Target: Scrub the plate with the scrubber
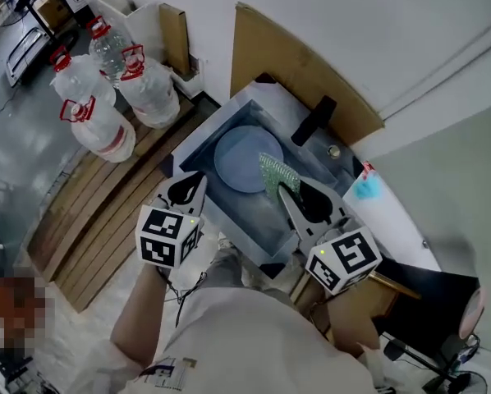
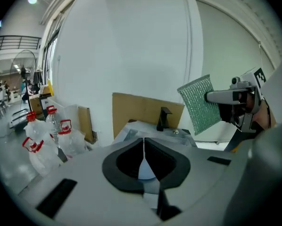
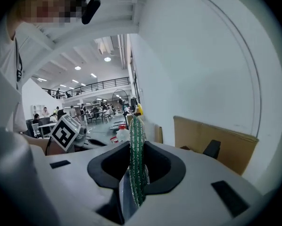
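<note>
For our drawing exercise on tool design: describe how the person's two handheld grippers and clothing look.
Both the left gripper and right gripper have pale grey bodies with black curved jaws. Each carries a white cube printed with black square markers. The person wears a light short-sleeved shirt.

Plate pale blue; scrubber green, sparkly mesh; bottle caps red; faucet black; cardboard brown.
</note>
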Demonstrator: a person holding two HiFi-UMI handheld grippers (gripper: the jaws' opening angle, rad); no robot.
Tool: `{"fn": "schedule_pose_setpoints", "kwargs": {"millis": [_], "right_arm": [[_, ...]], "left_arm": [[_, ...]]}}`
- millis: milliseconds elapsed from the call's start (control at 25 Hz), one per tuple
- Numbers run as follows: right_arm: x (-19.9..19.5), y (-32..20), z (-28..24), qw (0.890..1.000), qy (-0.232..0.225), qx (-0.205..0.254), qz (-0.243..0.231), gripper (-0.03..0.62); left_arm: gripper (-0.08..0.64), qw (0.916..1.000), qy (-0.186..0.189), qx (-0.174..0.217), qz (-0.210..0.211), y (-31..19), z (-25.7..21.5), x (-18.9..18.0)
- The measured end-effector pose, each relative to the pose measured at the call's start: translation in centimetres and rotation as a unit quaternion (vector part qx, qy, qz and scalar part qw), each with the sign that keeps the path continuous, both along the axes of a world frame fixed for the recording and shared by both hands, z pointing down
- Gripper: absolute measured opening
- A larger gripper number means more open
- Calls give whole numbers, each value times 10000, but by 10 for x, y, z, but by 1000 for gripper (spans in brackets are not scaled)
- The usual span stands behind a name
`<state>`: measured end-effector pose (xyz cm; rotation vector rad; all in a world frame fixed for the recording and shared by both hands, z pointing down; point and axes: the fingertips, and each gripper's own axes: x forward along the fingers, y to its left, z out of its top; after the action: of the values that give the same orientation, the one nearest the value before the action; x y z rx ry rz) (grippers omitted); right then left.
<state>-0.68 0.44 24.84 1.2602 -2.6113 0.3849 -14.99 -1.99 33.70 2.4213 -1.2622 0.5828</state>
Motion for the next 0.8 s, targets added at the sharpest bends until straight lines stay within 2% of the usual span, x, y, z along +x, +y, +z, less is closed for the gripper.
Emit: {"fn": "schedule_pose_setpoints", "kwargs": {"millis": [280,360,400,560,800], "right_arm": [[-25,-64,54,9986,32,-504,153,107],[-30,-74,69,9976,2,-663,208,107],[-32,-79,78,9969,-9,-747,232,107],[-40,-97,112,9945,17,-1012,272,107],[-50,-112,160,9910,251,-1299,177,107]], "left_arm": [[36,9952,298,-928,124,-53,72,1],[93,9922,390,-1184,83,-63,91,2],[125,9905,448,-1298,36,-66,99,3],[140,9830,715,-1678,-223,-80,129,7],[140,9687,710,-2252,-764,-98,181,8]]}}
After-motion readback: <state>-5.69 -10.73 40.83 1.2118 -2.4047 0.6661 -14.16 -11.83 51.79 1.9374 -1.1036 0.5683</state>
